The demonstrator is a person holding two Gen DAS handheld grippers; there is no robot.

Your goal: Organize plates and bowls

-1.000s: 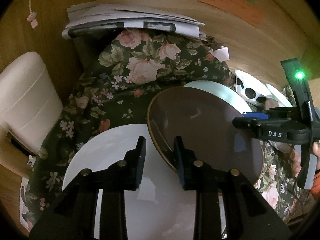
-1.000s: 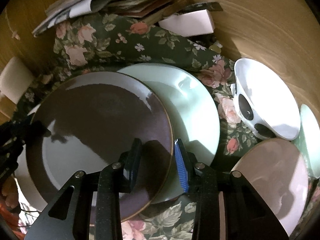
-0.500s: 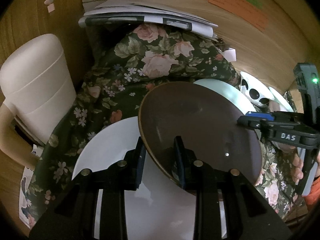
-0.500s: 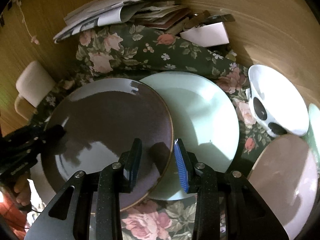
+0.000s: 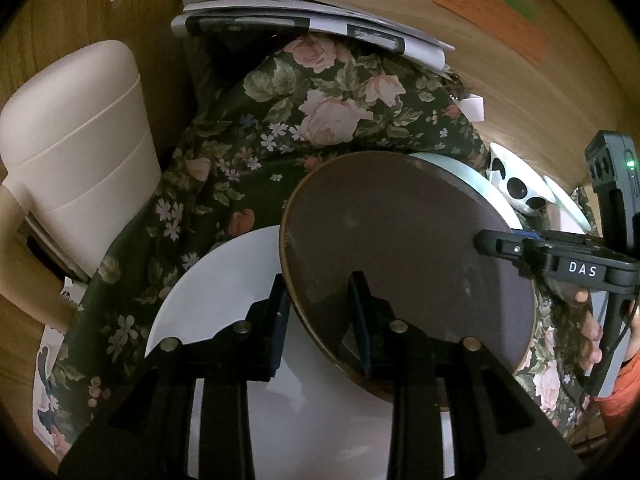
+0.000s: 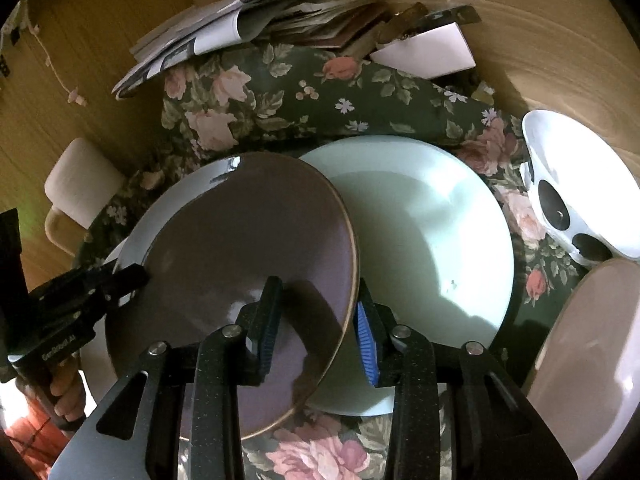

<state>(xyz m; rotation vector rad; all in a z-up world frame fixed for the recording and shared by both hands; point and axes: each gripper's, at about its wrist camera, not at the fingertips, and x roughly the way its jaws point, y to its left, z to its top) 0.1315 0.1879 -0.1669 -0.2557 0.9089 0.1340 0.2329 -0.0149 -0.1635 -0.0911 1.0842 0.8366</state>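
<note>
I've got both the left gripper (image 5: 318, 312) and right gripper (image 6: 316, 320) pinched on opposite rims of the brown plate (image 5: 400, 248) — glazed, slippery, breakable — lifted tilted above the white plate (image 5: 224, 288) and pale green plate (image 6: 432, 232).

Between the right gripper's (image 6: 318, 320) matt black, speckled plastic fingers, one faced with a ribbed blue pad (image 6: 367, 346), sits the glossy brown plate (image 6: 248, 264), glazed smooth with a thin golden rim and bright highlights. Just beyond the blue pad lies the pale green plate (image 6: 432, 232), equally smooth and shiny, and under both spreads the soft matt floral cloth (image 6: 304, 92). Past the left gripper's (image 5: 320, 312) fingers the white plate (image 5: 224, 280) looks smooth with a duller sheen, while far ahead lie creased paper sheets (image 5: 312, 20) against grained wood panelling (image 5: 500, 60).
</note>
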